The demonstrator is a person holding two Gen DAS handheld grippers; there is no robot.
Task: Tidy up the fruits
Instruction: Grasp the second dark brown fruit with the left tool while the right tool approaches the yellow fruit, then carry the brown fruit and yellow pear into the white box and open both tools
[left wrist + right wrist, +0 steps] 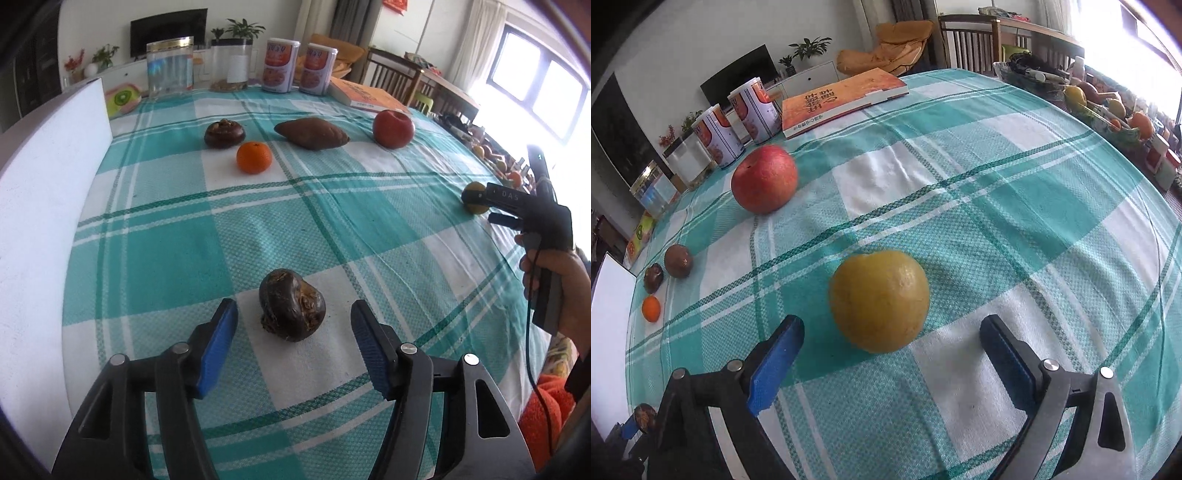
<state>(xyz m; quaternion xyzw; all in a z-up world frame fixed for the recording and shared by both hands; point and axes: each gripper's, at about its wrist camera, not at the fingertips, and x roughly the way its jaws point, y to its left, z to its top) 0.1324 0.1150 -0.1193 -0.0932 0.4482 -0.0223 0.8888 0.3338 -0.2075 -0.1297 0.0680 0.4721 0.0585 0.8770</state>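
A: Your left gripper (293, 334) stands spread wide around a dark water chestnut (291, 304) on the teal checked tablecloth (155, 258), neither pad touching it. Any writing?

B: "DAS" shows on your right gripper's body in the left wrist view. The orange book (842, 99) carries Chinese characters; the two tins (280, 66) have labels too blurred to read.

A: And your right gripper (892, 360)?

B: Wide apart too, flanking a yellow pear (879, 301), untouched, with the red apple (764, 179) well beyond.
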